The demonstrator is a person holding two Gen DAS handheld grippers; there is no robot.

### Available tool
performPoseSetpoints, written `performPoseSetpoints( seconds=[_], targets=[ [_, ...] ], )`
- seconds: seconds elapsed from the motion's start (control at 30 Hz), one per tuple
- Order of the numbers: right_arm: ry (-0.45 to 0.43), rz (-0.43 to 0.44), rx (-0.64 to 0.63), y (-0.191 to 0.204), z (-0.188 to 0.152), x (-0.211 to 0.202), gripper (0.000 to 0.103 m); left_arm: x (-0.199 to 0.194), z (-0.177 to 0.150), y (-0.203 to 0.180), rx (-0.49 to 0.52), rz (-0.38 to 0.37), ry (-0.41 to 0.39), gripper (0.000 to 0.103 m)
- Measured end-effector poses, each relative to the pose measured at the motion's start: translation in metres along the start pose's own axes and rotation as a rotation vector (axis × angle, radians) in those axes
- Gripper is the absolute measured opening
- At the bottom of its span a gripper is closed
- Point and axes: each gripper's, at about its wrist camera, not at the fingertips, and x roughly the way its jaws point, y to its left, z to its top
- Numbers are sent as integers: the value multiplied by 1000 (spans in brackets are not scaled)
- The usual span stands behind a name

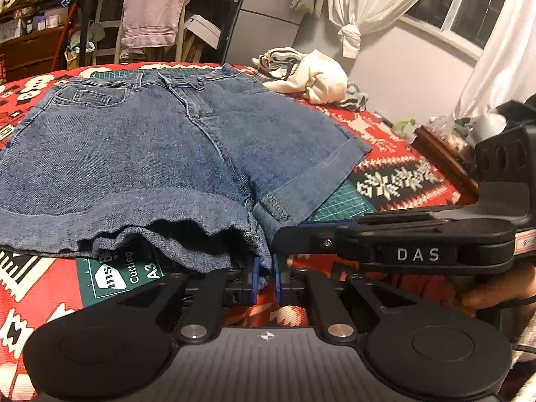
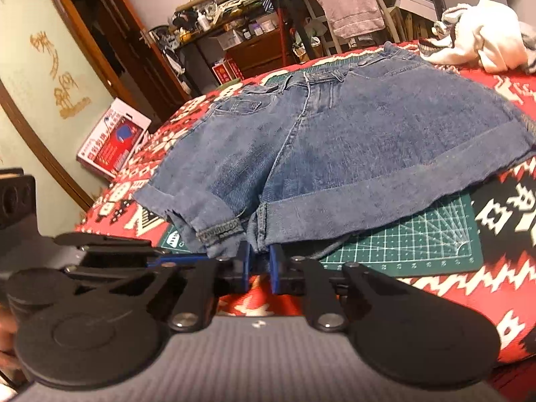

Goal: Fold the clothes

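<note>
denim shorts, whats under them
A green cutting mat lies under the denim shorts, on a red patterned cloth. The shorts cover most of the mat, so its middle cannot be seen.

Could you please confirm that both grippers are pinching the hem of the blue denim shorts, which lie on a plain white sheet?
Not quite: the blue denim shorts lie on a red patterned blanket and green cutting mat, as the right wrist view shows. Both grippers, left and right, do pinch the hem.
</note>
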Motion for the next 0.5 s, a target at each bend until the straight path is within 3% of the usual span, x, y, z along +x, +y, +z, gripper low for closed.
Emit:
performPoseSetpoints(
  seconds=[0.23, 0.27, 0.5],
  targets=[
    [18, -34, -98, 11, 4, -9, 8, -12, 5, 0, -40, -64, -22, 3],
    [17, -33, -90, 9, 4, -10, 1, -10, 5, -2, -29, -58, -16, 3],
    [15, -27, -34, -3, 2, -15, 1, -1, -1, 1, -50, -47, 32, 3]
  ],
)
